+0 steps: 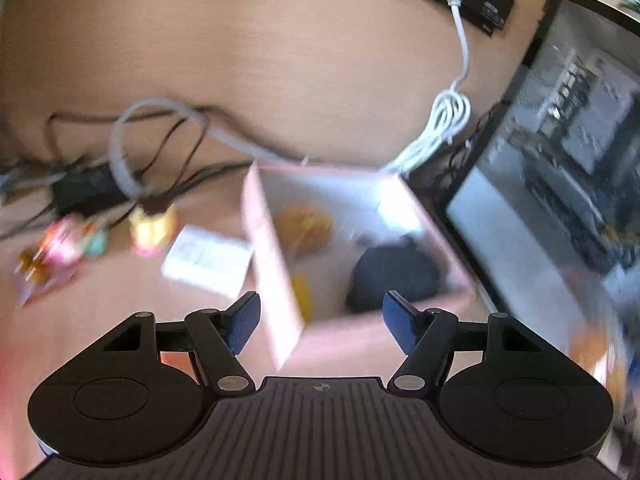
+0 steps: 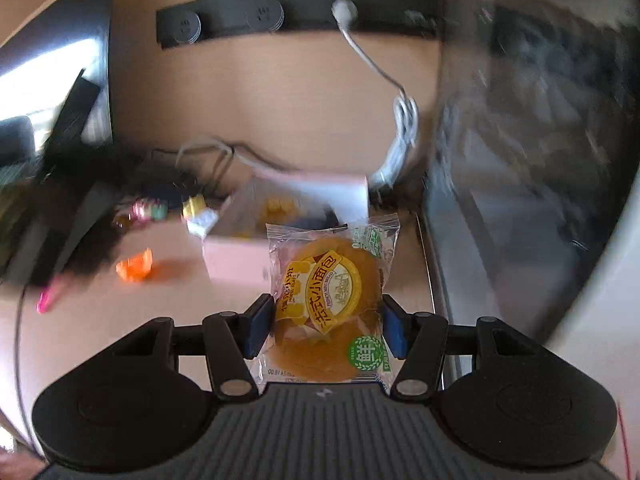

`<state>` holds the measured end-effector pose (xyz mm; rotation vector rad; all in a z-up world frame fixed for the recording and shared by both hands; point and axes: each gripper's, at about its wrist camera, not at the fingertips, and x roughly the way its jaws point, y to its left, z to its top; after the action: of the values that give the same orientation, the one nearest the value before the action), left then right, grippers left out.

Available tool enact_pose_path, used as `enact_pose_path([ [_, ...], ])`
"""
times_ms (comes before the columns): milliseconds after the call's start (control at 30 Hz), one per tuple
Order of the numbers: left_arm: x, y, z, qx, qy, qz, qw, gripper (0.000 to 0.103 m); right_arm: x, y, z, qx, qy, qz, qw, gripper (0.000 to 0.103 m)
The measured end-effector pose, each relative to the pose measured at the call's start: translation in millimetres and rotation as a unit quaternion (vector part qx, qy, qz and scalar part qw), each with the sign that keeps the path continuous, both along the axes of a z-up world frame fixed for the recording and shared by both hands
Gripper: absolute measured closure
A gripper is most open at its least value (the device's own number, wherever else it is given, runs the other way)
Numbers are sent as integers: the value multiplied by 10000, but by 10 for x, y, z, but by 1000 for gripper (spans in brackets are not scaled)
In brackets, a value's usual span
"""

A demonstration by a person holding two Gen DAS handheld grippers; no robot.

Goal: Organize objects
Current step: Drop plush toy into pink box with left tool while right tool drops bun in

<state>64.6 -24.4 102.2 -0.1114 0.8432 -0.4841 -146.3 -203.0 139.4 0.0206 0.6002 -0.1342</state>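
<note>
Holding: your right gripper (image 2: 326, 330) clamps a wrapped bun (image 2: 332, 304) by its two side edges, the pack's long axis pointing forward along the fingers.
Box: the pink box (image 2: 236, 258) sits just ahead and slightly left of the bun, open side up, with other snacks and a dark thing inside.
Left gripper: your left gripper (image 1: 320, 322) hangs wide and empty above the box's near corner (image 1: 288, 344).
Turning point: the bun's far end reaches the box's near wall, so you likely carry it forward and a little left.
Loose: candies (image 1: 80, 240) and a card (image 1: 208, 260) lie left of the box.
Nearer arm: right, judging by the load.
</note>
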Motion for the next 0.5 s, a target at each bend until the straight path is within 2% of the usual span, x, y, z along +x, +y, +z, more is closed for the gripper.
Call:
enact_pose_path([
  [133,-480,376,-190,137,171,151,9996,31,530,-98,243,-53,-417,-1,9991,47],
  [267,-819,637,-301,50,450,414,9981,31,1268,-195,416,114,-693,-184,9974,47],
  [333,-926,743,-292,27,479,511,9975,31,1595,-215,411,47,-759,-253,9968,40],
  [367,-965,801,-289,69,473,580,9972,31,1769,-211,377,-44,-684,-405,9968,26],
  [467,-1084,961,-280,347,346,843,9952,31,1913,-156,252,111,-523,-384,9978,23],
  [500,-1121,1023,-293,415,336,932,9942,31,1883,-110,199,206,-483,-292,9982,19],
])
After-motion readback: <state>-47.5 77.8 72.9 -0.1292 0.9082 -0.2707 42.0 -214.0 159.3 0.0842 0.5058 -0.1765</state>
